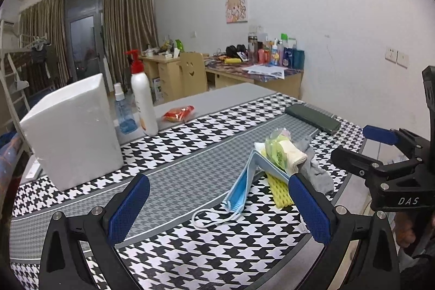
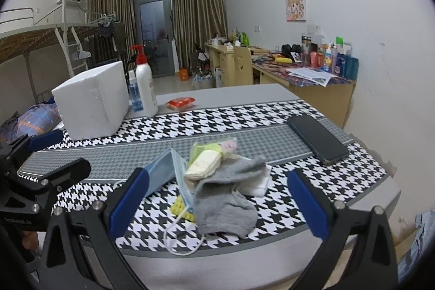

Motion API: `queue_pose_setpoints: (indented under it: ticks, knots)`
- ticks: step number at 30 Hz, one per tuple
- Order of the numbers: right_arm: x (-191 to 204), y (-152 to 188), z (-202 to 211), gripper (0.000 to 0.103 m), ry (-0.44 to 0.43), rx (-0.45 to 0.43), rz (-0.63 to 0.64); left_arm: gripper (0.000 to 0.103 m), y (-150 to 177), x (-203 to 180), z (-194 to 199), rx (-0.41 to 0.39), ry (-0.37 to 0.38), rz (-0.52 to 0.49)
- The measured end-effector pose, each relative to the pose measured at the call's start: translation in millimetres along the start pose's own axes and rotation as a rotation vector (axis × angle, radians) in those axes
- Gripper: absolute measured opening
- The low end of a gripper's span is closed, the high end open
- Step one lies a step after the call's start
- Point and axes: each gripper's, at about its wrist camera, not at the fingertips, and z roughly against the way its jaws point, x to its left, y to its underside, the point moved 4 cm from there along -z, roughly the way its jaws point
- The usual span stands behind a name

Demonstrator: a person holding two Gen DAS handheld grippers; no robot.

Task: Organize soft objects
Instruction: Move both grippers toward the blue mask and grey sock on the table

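Now both my grippers spread and empty, left gripper (image 1: pixel 217 205) over mask (image 1: pixel 239 192), right gripper (image 2: pixel 217 200) over sock (image 2: pixel 225 197), pile on desk (image 2: pixel 244 97).

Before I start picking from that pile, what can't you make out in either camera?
- Yellow mesh piece: mostly buried under the face mask and sock, both views.
- Folded white item: the sock hides it, right view.
- White box: any opening faces away, both views.
- Clear packet: print too small, left view.
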Motion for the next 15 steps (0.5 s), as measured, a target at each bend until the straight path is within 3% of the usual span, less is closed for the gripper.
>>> queue_pose_setpoints:
  ticks: [15]
  knots:
    - [-25.4,6.4,-20.7,0.102,-0.001,0.059,-0.042,0.102,5.1,-10.0,-43.7,0.101,-0.005,-0.040]
